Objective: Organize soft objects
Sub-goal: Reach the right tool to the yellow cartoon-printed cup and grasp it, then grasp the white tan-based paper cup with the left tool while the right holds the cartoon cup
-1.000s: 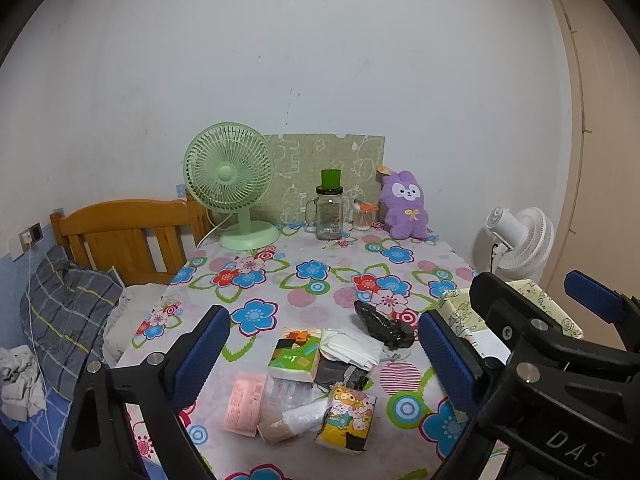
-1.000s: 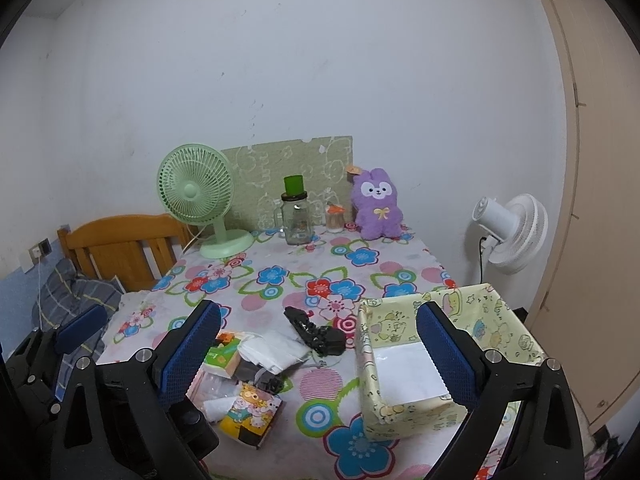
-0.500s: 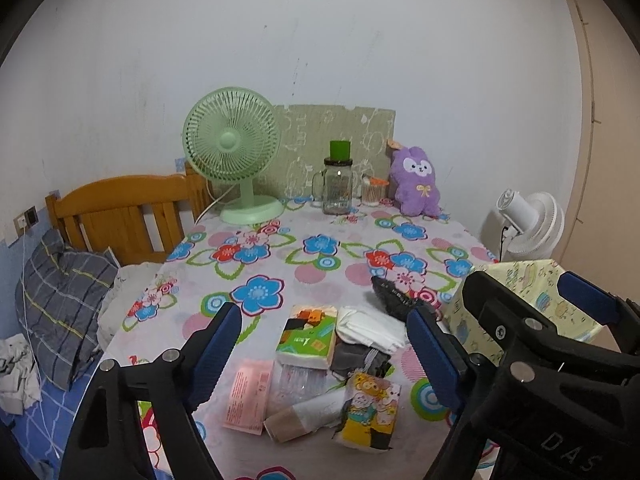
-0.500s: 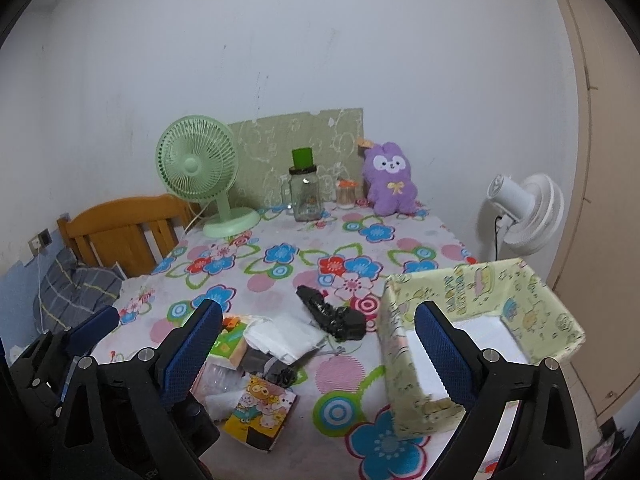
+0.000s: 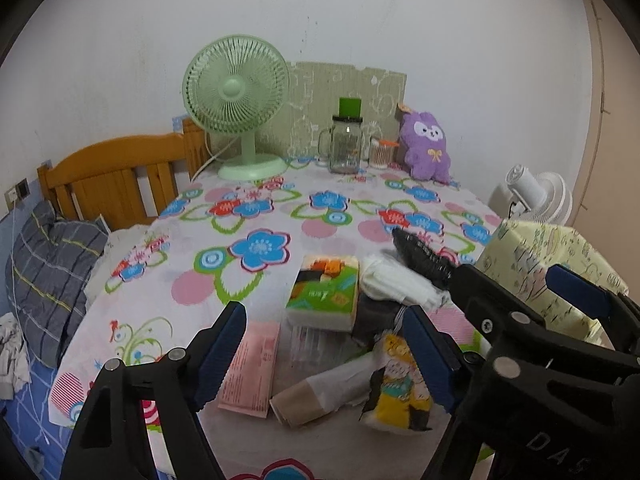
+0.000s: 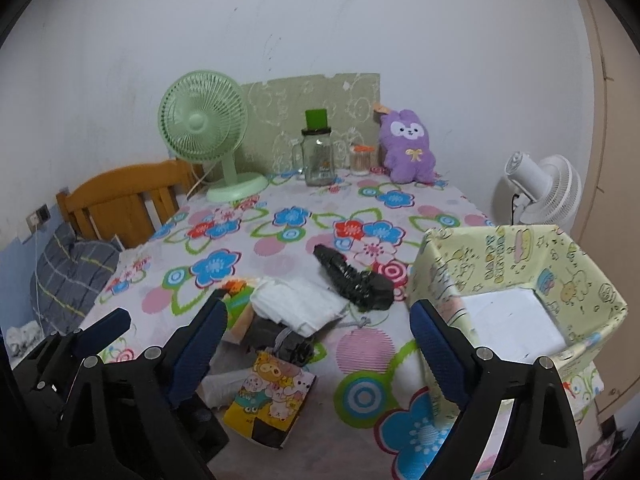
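A pile of soft things lies on the flowered tablecloth (image 5: 260,248): a green tissue pack (image 5: 324,292), white folded cloth (image 5: 396,284), a black crumpled bag (image 6: 352,280), a cartoon tissue packet (image 6: 272,396) and a pink packet (image 5: 250,368). My left gripper (image 5: 324,344) hovers above the pile's near side, jaws closing, with nothing pressed between them. Just right of it, my right gripper (image 6: 318,320) hangs over the cloth and packet, jaws also closing on nothing. A yellow-green patterned box (image 6: 500,256) stands open at the right. Against the far wall sits a purple plush (image 6: 408,146).
At the table's back stand a green desk fan (image 5: 236,108), a glass jar with a green lid (image 5: 346,144) and a small orange-lidded jar (image 5: 380,154). A wooden headboard (image 5: 116,176) and grey pillow (image 5: 52,276) lie left. A white fan (image 6: 548,192) stands right.
Both grippers have sunk toward the table and come closer to the pile, which now looks larger. The left jaws stand narrower than before. Nothing on the table has moved.
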`<state>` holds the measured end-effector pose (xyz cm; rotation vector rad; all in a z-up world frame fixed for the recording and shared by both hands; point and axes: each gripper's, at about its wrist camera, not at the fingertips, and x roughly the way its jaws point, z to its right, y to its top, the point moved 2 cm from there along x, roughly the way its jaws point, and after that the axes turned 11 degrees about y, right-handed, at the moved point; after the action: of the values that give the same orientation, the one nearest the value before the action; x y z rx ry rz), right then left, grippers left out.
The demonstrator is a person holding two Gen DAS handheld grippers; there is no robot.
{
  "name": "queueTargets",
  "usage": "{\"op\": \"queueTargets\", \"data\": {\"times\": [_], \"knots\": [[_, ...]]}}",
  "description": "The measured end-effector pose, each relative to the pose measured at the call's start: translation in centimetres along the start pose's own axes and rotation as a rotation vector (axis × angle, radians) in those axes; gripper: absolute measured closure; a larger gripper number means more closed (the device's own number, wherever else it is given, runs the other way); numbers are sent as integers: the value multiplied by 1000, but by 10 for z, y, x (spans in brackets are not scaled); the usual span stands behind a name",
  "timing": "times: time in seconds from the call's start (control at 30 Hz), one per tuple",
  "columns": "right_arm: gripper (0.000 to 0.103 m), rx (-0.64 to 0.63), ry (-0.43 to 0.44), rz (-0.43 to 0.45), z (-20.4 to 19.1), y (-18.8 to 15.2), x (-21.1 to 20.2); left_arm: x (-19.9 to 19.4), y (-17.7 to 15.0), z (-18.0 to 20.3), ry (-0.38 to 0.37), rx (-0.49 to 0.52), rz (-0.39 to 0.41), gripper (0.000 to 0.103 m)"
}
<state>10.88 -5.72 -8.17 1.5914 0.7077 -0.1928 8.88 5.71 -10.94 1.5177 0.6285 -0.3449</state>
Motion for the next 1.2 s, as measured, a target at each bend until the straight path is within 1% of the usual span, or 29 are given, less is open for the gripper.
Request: {"op": "queueTargets", "data": {"times": [0.2, 0.5, 0.67, 0.73, 0.83, 0.93, 1.0, 1.07, 1.1, 1.17, 1.2], "knots": [[9, 13, 2, -43, -4, -16, 19, 14, -14, -4, 20, 15, -43, 23], [9, 28, 10, -111, -7, -35, 42, 24, -35, 1, 12, 30, -83, 24], [13, 34, 15, -160, -8, -44, 53, 26, -43, 7, -3, 42, -100, 24], [14, 51, 23, -179, -7, -47, 57, 29, -45, 7, 2, 42, -107, 24], [16, 68, 23, -211, -5, -53, 64, 35, -50, 7, 0, 38, -136, 24], [21, 82, 28, -246, -4, -59, 70, 40, -54, 6, -8, 33, -162, 24], [27, 89, 34, -254, -4, -60, 72, 40, -56, 6, -5, 35, -162, 24], [40, 85, 27, -253, -4, -60, 72, 41, -56, 7, 7, 40, -160, 24], [41, 82, 19, -256, -4, -60, 73, 41, -56, 8, 12, 44, -158, 25], [45, 89, 18, -260, -2, -61, 73, 41, -56, 9, 19, 50, -154, 25], [46, 92, 17, -261, -1, -61, 73, 41, -56, 10, 17, 50, -154, 25]]}}
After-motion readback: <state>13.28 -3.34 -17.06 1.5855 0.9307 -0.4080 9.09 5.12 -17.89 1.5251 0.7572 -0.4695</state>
